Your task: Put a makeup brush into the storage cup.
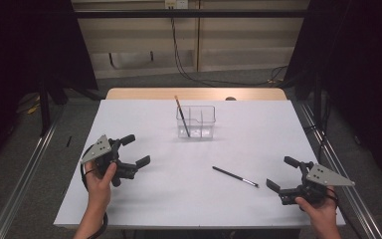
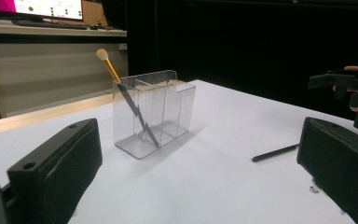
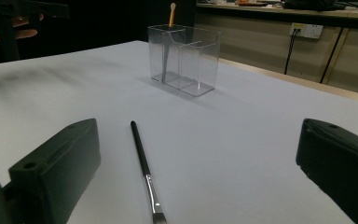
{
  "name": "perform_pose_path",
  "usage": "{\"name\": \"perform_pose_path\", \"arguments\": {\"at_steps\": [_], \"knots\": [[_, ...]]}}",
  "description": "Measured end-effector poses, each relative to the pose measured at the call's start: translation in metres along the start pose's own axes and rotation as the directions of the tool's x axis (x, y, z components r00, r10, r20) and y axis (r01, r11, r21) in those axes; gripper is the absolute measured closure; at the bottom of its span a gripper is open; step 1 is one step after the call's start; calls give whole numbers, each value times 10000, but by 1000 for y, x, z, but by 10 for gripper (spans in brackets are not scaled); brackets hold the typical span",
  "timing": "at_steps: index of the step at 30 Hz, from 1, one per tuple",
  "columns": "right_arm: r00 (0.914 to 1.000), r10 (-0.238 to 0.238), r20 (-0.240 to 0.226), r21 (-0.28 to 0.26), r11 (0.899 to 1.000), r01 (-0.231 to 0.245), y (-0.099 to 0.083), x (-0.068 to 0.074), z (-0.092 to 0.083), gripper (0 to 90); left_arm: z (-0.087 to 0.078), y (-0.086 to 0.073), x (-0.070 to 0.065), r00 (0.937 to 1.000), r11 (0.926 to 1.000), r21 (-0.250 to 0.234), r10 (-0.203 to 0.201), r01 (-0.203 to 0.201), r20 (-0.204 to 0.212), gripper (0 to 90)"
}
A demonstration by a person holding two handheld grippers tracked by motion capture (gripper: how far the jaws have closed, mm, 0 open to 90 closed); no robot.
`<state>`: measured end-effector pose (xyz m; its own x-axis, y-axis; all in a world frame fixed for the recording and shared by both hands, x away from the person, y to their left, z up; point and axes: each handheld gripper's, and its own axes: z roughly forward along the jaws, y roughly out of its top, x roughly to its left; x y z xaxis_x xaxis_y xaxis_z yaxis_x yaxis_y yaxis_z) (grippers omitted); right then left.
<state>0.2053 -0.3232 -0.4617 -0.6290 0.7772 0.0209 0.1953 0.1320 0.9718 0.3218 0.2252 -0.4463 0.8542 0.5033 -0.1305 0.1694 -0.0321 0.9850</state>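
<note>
A clear plastic holder [image 1: 196, 121] with compartments stands at the table's far middle. A brush with a gold ferrule [image 1: 181, 115] leans in its left compartment, head up; it shows in the left gripper view as the gold brush [image 2: 121, 88] inside the holder [image 2: 154, 112]. A thin black brush [image 1: 235, 176] lies flat on the white table between holder and right gripper; it reaches toward the camera in the right gripper view, black brush [image 3: 144, 163]. My left gripper [image 1: 135, 150] is open at the left, empty. My right gripper [image 1: 282, 173] is open at the right, empty.
The white table top [image 1: 144, 199] rests on a wooden table whose far edge [image 1: 144, 93] shows behind it. Metal rails [image 1: 25, 169] run along both sides of the floor. Cables [image 1: 189, 69] hang from a wall socket at the back.
</note>
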Motion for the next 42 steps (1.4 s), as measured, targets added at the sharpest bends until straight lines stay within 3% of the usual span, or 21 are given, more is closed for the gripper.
{"name": "perform_pose_path", "arguments": {"at_steps": [30,42], "knots": [[9999,58,-142,-47,10000,-58,0,0,2,0,-43,-13,0,9991,9993,274,255,-246,-328,0],[9994,206,-296,-129,9997,-210,-1,-2,6,0,-51,-19,-1,9987,9987,346,393,-382,-317,0]]}}
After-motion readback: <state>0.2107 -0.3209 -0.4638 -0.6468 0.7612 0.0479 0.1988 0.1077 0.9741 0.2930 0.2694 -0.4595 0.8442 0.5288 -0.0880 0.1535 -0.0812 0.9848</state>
